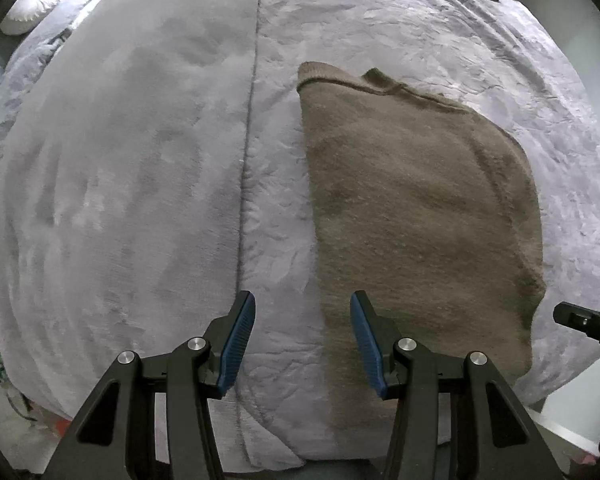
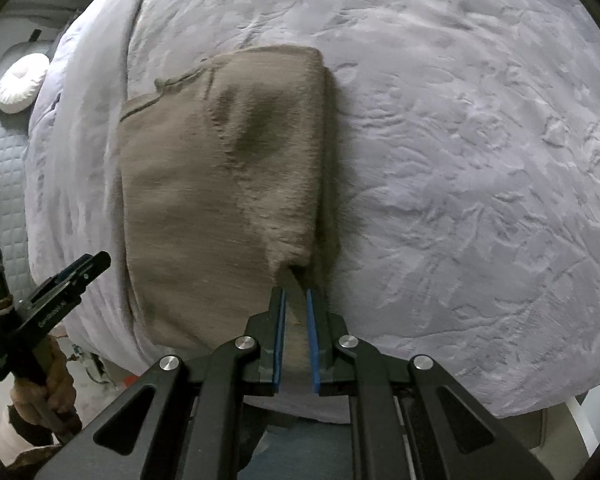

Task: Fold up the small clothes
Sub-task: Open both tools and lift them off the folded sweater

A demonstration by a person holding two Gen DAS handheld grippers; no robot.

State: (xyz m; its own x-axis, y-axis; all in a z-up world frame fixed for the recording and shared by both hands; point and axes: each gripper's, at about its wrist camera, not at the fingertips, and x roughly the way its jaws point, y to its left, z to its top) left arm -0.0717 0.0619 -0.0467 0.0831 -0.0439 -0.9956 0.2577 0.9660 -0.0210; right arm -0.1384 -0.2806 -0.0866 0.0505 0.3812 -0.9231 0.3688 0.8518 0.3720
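Pinching the brown garment (image 2: 204, 184) edge, right gripper (image 2: 296, 300); left gripper (image 1: 302, 320) above.

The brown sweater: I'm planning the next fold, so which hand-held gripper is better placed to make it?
Right. The right hand-held gripper is already shut on the brown sweater at its near right edge. The left hand-held gripper is open and empty above the sweater's left edge.

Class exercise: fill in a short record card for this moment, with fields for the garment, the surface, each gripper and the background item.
garment: brown knitted garment, partly folded, lying flat
surface: grey plush blanket on a bed
left gripper: open, holding nothing, over the garment's near left edge
right gripper: closed on the garment's near right edge
background: round white cushion at far left
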